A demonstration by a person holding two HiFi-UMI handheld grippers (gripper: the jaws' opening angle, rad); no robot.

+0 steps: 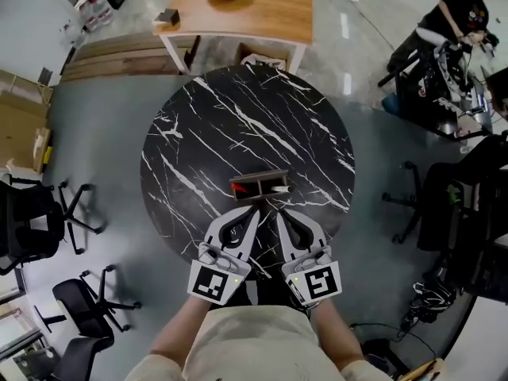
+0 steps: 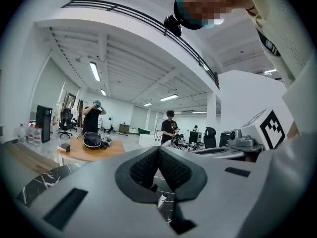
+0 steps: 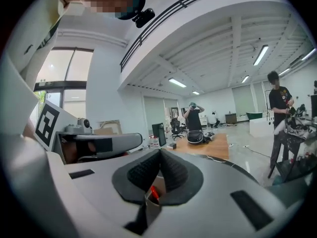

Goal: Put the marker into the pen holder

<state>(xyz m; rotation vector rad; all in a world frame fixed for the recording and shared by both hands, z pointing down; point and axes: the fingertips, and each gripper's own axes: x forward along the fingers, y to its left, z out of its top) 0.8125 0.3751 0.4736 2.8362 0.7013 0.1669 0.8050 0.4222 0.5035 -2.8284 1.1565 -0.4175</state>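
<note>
Marker: a red marker (image 1: 242,187) lies inside the pen holder (image 1: 260,176), in its left part; in the right gripper view it shows as a red tip (image 3: 154,194) against the holder's pale inner wall (image 3: 150,202).
Pen holder: a dark, brown-rimmed box on the near half of the desk (image 1: 206,125), with a white item (image 1: 278,189) in its right part.
Right gripper: the right gripper (image 1: 282,219) sits just short of the holder's near side and is not touching the marker. In its own view the fingers (image 3: 173,170) are pressed together at the tips (image 3: 160,153), with nothing between them. The holder shows through the gap below.
Left gripper: the left gripper (image 1: 250,217) is beside the right one and angles in toward the holder. Its fingers (image 2: 143,167) are closed on each other at the tips (image 2: 158,150) and hold nothing.
Desk: round, black marble with white veins.
Marker cubes: one is on each gripper (image 1: 216,280) (image 1: 316,280), near the person's wrists.
Surroundings: a wooden table (image 1: 254,6) stands beyond the desk, office chairs (image 1: 40,221) are at the left, and a person (image 1: 456,14) is at the far right.
</note>
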